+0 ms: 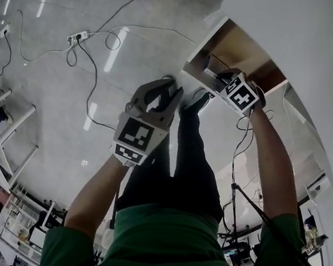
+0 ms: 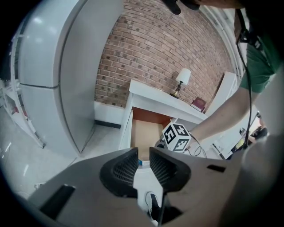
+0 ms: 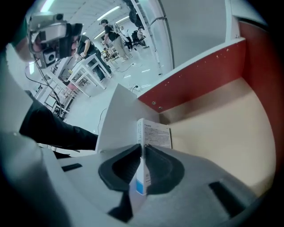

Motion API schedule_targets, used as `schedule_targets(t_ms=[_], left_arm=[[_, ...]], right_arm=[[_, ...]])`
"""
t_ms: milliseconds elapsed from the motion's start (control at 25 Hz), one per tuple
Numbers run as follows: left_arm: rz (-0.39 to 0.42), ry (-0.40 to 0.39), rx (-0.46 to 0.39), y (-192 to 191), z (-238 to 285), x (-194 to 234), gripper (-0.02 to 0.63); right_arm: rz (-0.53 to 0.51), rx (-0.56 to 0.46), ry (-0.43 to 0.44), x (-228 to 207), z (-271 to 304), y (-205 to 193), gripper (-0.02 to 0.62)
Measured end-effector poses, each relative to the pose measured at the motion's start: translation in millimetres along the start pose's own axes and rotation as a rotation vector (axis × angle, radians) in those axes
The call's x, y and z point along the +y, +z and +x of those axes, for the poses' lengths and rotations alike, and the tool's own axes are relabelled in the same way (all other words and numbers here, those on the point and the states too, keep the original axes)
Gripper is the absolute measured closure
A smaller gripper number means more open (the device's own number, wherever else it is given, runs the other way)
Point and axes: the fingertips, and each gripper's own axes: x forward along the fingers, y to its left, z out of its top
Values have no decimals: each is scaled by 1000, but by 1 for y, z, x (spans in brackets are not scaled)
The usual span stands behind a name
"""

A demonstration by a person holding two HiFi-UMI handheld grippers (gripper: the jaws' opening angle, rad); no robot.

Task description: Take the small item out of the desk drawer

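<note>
The desk drawer (image 1: 240, 48) is pulled out, with a pale floor (image 3: 222, 133) and a red-brown side wall (image 3: 199, 80). My right gripper (image 3: 143, 153) reaches down into it and is shut on the small item, a thin white box (image 3: 155, 135) with fine print and a blue band, held on edge just above the drawer floor near the white front panel (image 3: 117, 119). In the head view the right gripper (image 1: 221, 76) sits at the drawer's front. My left gripper (image 1: 162, 96) hangs outside the drawer over the floor, open by a narrow gap (image 2: 143, 159) and holding nothing.
The white desk top (image 1: 298, 43) carries a small lamp (image 2: 182, 80) and a book (image 2: 198, 104) against a brick wall (image 2: 146, 53). A tall white cabinet (image 2: 66, 66) stands left of the desk. Cables (image 1: 97, 60) and a power strip (image 1: 77, 37) lie on the floor.
</note>
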Motion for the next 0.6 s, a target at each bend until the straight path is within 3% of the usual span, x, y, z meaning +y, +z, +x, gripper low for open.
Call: schedule_targets(t_ms=[600], left_arm=[[16,-13,-30,18,-14,-20,535]], right_arm=[[15,-88,-138,5,-53,17,558]])
